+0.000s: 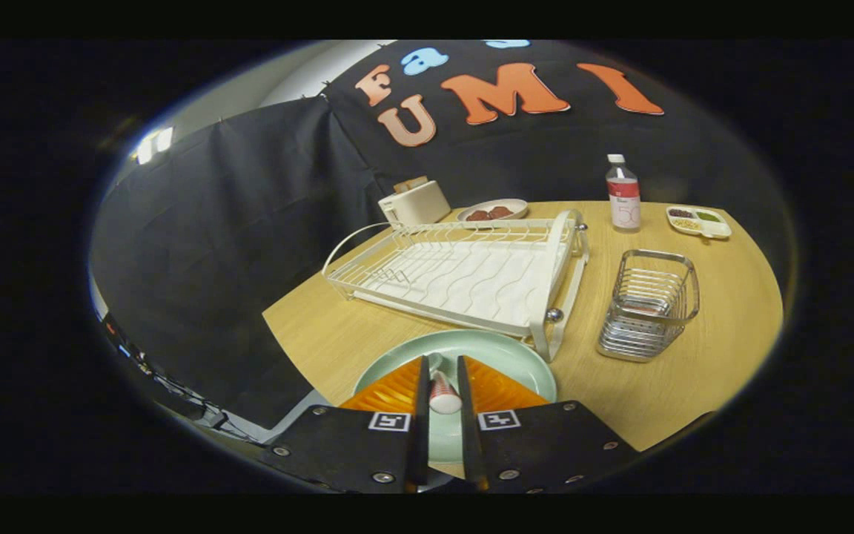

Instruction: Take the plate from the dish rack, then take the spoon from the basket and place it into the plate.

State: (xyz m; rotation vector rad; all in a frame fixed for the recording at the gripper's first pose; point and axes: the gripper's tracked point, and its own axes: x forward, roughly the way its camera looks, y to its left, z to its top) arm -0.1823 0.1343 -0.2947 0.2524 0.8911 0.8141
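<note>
Gripper fingers: the gripper has its two fingers close together, and they seem clamped on the spoon, which stands between them; I judge both press on its handle, though the contact itself is hard to see.
Spoon: a small white piece with a reddish band, held just above the plate, its bowl end pointing toward the rack.
Plate: the pale green plate lies flat on the wooden table, directly under the fingers and just beside the near corner of the dish rack.
Dish rack: white wire, with no dishes that I can see in it.
Basket: the metal wire basket stands to the right of the rack, apart from the plate; something reddish shows at its bottom, I cannot tell what.
Farther things: a toaster, a dish of food, a bottle and a divided tray stand beyond the rack.
Done, as I judge: plate is out of the rack; spoon is out of the basket.
Left: to lower the spoon into the plate and let it go.
</note>
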